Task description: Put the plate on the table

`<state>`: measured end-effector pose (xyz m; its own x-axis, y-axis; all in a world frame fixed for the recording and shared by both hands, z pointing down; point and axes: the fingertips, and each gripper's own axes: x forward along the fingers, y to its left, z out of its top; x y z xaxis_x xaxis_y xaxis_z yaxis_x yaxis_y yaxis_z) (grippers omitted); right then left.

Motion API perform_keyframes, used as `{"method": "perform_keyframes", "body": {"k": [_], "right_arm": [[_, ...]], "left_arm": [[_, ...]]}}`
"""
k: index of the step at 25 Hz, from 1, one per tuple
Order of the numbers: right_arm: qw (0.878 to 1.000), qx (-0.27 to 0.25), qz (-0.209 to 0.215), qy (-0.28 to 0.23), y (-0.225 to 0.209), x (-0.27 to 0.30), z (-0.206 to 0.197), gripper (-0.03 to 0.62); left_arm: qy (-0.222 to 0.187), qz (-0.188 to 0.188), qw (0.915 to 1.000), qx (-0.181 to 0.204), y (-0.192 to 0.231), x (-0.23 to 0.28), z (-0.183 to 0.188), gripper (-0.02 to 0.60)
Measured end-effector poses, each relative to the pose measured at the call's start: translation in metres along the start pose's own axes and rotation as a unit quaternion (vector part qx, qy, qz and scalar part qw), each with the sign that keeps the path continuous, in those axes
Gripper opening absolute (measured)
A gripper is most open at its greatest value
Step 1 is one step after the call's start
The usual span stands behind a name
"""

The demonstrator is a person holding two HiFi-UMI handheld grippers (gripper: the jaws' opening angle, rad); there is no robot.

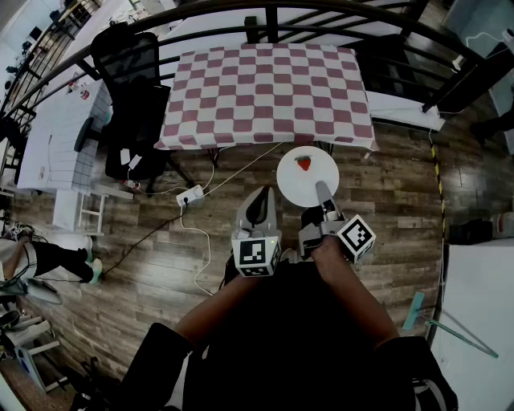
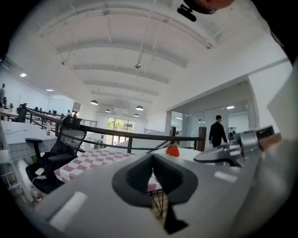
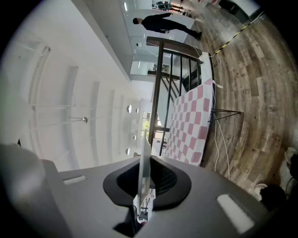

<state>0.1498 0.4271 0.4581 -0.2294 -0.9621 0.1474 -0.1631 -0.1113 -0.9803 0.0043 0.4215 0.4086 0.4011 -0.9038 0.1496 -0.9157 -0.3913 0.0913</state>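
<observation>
A round white plate (image 1: 307, 175) with a small red piece (image 1: 303, 163) on it hangs over the wooden floor, just in front of the table with the red-and-white checked cloth (image 1: 267, 95). My right gripper (image 1: 321, 191) is shut on the plate's near rim. In the right gripper view the plate (image 3: 145, 162) shows edge-on between the jaws. My left gripper (image 1: 261, 197) is shut on nothing, to the left of the plate and apart from it. The left gripper view shows the red piece (image 2: 172, 150) and the checked table (image 2: 93, 160) beyond.
A black office chair (image 1: 128, 88) stands left of the table, and a dark railing (image 1: 321, 8) curves behind it. A power strip (image 1: 190, 195) with cables lies on the floor. A person in black (image 2: 216, 132) stands far off.
</observation>
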Motion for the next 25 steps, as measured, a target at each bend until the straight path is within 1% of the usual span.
{"method": "perform_keyframes", "body": {"k": [4,8,10,12,15,17,20,23,25], "right_arm": [[1.000,0.012,0.016,0.000,0.004,-0.002,0.006,0.020],[1.000,-0.009,0.015,0.000,0.004,-0.008,0.012,0.020],[1.000,-0.008,0.021,0.000,0.003,-0.007,0.014,0.020],[1.000,-0.004,0.024,-0.001,0.001,-0.006,0.016,0.020],[1.000,-0.015,0.017,-0.002,-0.001,-0.002,0.021,0.020],[0.999,-0.016,0.030,-0.004,0.003,0.007,0.024,0.020],[1.000,-0.021,0.014,-0.002,0.000,0.018,0.030,0.020],[1.000,-0.024,0.019,0.002,0.002,0.035,0.033,0.020],[0.999,-0.031,-0.011,0.004,-0.008,0.043,0.038,0.020]], "left_arm": [[-0.002,0.008,1.0000,0.001,-0.006,0.002,0.000,0.009],[-0.005,0.019,0.9998,-0.002,-0.010,0.001,0.000,0.011],[-0.003,0.022,0.9997,-0.002,-0.011,0.002,-0.003,0.011],[-0.001,0.025,0.9997,-0.005,-0.009,0.004,-0.007,0.009],[0.003,0.032,0.9994,-0.012,-0.001,0.010,-0.010,0.009],[0.007,0.033,0.9993,-0.014,0.004,0.015,-0.010,0.011],[0.010,0.031,0.9994,-0.015,0.009,0.028,-0.009,0.009],[0.014,0.026,0.9994,-0.017,0.015,0.046,-0.011,0.009],[0.018,0.017,0.9995,-0.019,0.018,0.062,-0.012,0.009]]}}
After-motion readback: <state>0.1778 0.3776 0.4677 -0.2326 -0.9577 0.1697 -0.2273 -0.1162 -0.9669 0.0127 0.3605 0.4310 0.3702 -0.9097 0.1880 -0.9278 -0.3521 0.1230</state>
